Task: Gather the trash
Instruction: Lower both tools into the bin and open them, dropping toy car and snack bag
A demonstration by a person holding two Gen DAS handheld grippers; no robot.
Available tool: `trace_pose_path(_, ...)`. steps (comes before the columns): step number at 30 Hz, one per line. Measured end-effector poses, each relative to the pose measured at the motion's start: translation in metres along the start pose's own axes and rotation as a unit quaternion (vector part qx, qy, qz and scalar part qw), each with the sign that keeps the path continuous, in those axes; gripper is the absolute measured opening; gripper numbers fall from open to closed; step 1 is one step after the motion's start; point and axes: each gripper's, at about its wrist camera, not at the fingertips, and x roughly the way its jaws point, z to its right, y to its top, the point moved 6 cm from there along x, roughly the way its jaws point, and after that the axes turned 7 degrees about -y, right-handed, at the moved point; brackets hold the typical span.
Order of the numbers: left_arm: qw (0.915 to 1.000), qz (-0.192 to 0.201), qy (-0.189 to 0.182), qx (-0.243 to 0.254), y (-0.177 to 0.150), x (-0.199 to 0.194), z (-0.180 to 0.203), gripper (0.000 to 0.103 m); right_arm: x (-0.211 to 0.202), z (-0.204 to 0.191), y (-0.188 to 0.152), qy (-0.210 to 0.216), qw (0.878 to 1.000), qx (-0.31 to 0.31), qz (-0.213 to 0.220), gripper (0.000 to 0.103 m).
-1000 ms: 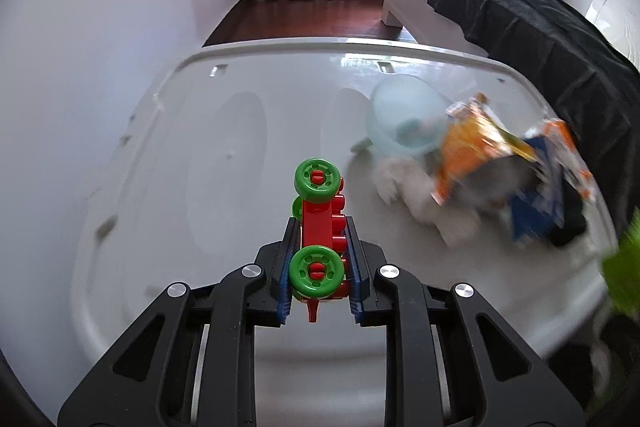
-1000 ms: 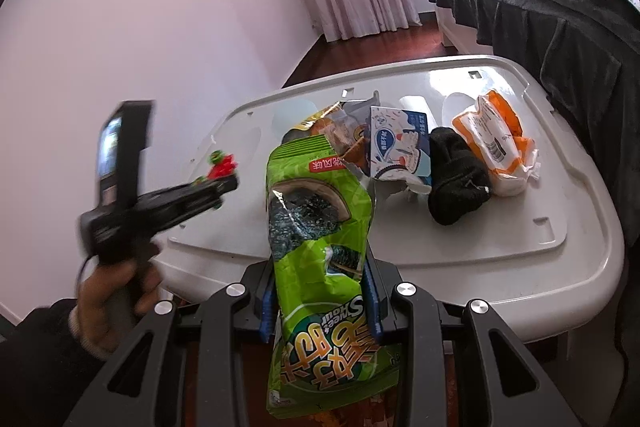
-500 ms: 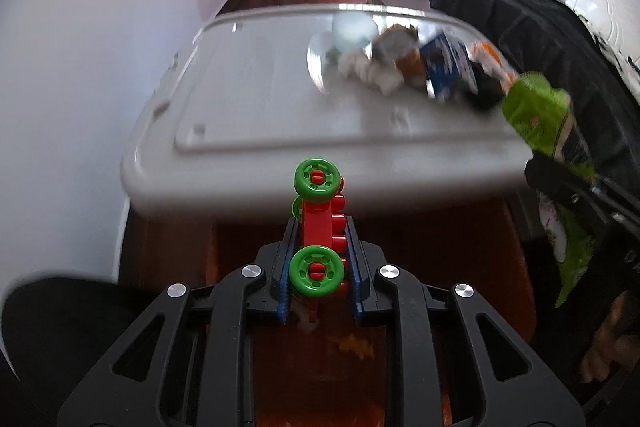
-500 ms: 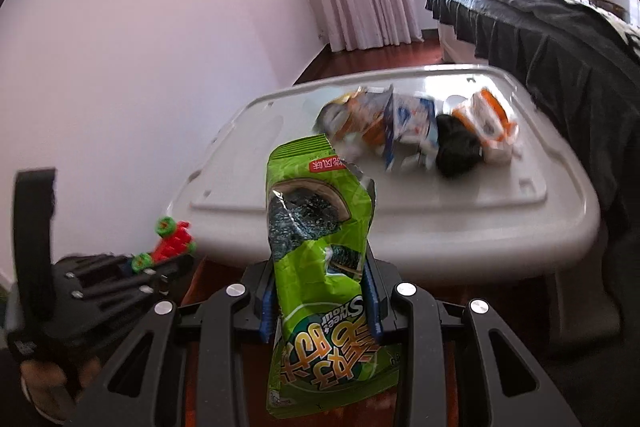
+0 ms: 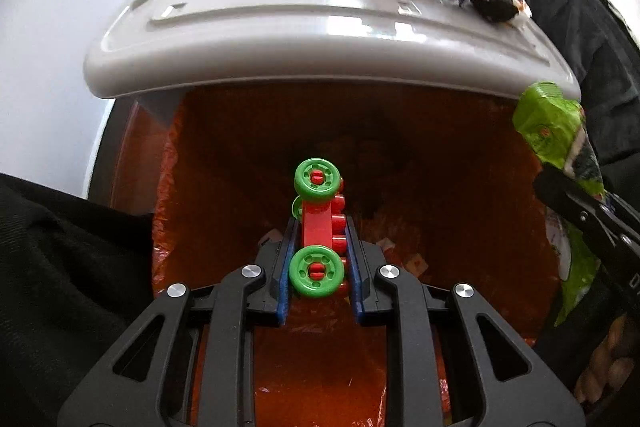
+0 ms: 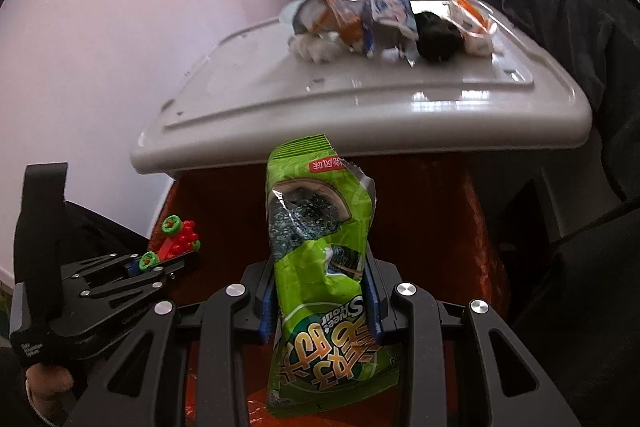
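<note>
My left gripper is clamped on a small red toy car with green wheels, the blue pads pressing its sides, and it hangs over the mouth of the orange-lined bin below the grey lid. The toy looks hard, light and stiff, so a squeeze across the brick body holds well (the round wheels would probably roll out of a grip). My right gripper pinches a green snack bag at mid-height; it looks thin, crinkly and slippery, nearly weightless, flopping above and below the pads. More wrappers lie on the lid, apart from both.
</note>
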Motion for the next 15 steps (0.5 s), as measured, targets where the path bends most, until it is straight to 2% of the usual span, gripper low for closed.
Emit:
trace_pose_path(9,0.9999,-0.014,0.001,0.005,-0.003,0.004,0.002,0.021,0.004,0.000,-0.001,-0.003,1.000,0.000,-0.004,0.037)
trace_pose_path(11,0.9997,-0.022,-0.003,0.005,-0.004,0.008,0.002,0.024,0.004,0.002,0.000,-0.010,1.000,0.003,-0.005,0.050)
trace_pose_path(12,0.9995,-0.030,0.000,0.004,-0.005,0.010,0.001,0.029,0.004,0.004,0.001,-0.012,1.000,0.007,-0.003,0.056)
trace_pose_path(13,0.9995,-0.032,0.004,0.003,-0.005,0.010,0.000,0.048,0.002,0.006,0.002,-0.014,1.000,0.011,0.001,0.063)
trace_pose_path(14,0.9995,-0.031,0.010,0.002,-0.005,0.009,-0.002,0.067,0.000,0.009,0.003,-0.018,1.000,0.015,0.008,0.064)
trace_pose_path(15,0.9996,-0.025,0.015,-0.001,-0.004,0.007,-0.004,0.072,-0.002,0.011,0.005,-0.023,0.999,0.020,0.014,0.064)
